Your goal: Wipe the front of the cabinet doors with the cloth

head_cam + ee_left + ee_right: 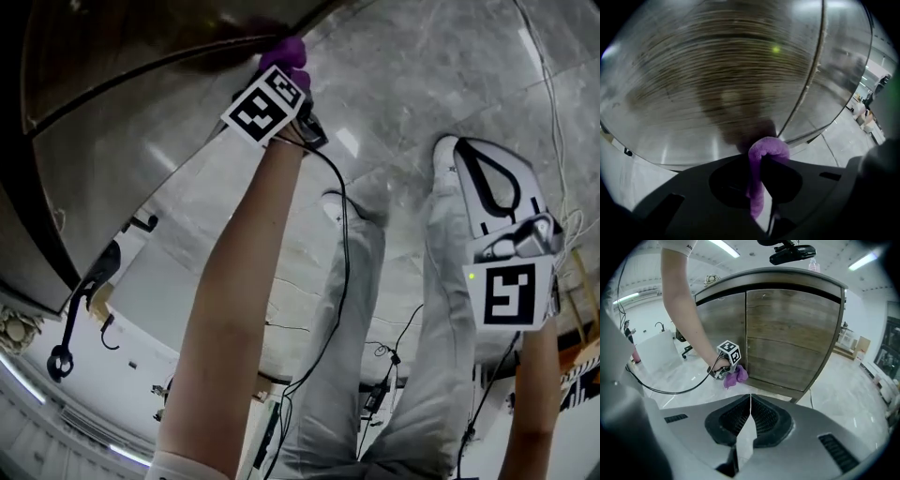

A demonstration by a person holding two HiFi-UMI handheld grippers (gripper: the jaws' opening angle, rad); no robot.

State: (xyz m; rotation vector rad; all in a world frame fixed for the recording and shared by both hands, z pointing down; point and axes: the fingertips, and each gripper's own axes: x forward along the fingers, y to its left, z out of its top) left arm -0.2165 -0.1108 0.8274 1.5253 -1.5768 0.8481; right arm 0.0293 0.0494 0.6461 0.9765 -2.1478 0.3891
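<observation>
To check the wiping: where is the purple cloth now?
In the right gripper view, the purple cloth is clamped in the left tool, low on the left cabinet door near the seam.

No legible text, brand, number or sign is present. The left marker cube and the right marker cube carry only black-and-white square code patterns, not characters. Small dark print on the white sleeve is too small to read.

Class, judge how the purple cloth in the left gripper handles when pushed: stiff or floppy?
Probably floppy: the purple cloth folds limply from the left gripper, shut on it. Likely light, bunching against the cabinet door.
</observation>
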